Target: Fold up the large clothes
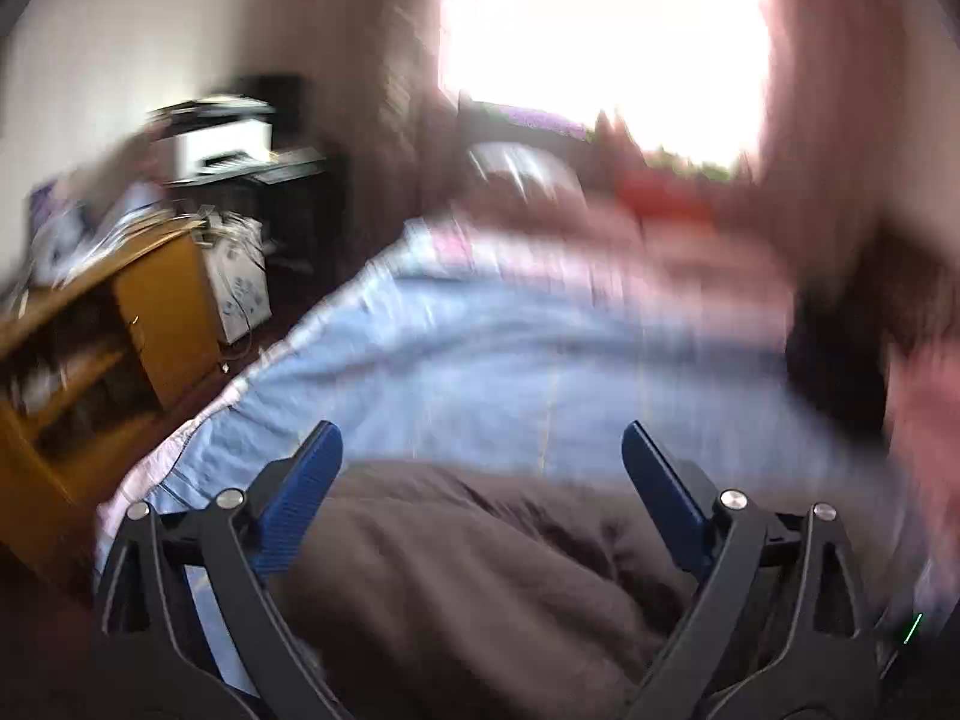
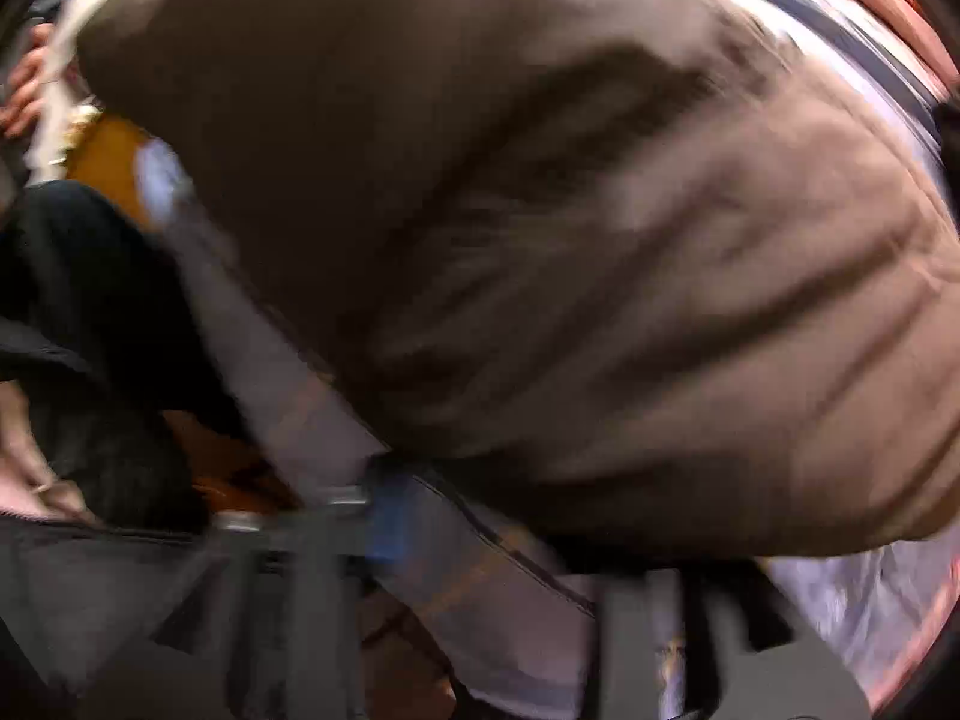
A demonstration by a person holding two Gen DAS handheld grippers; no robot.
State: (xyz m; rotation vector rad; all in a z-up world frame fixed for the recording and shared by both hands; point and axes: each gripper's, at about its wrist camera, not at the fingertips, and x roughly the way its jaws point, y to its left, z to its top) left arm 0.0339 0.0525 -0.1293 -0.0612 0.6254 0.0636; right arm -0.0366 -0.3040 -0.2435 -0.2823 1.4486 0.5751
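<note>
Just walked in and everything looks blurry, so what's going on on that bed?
A person with a claw in each hand is working on a brown garment lying on a bed with a light blue cover. The left claw hangs wide open above the garment, gripping nothing. The right claw is close over the same brown cloth, but blur hides whether it grips. No neat fold is visible yet.

A large brown garment [image 1: 480, 558] is seen lying crumpled on a bed covered by a light blue sheet, near the bed's edge. Its soft fabric is bunched into thick folds and long creases. In the right wrist view the same brown cloth [image 2: 540, 240] fills most of the frame, blurred, its outline rounded and heaped.
</note>
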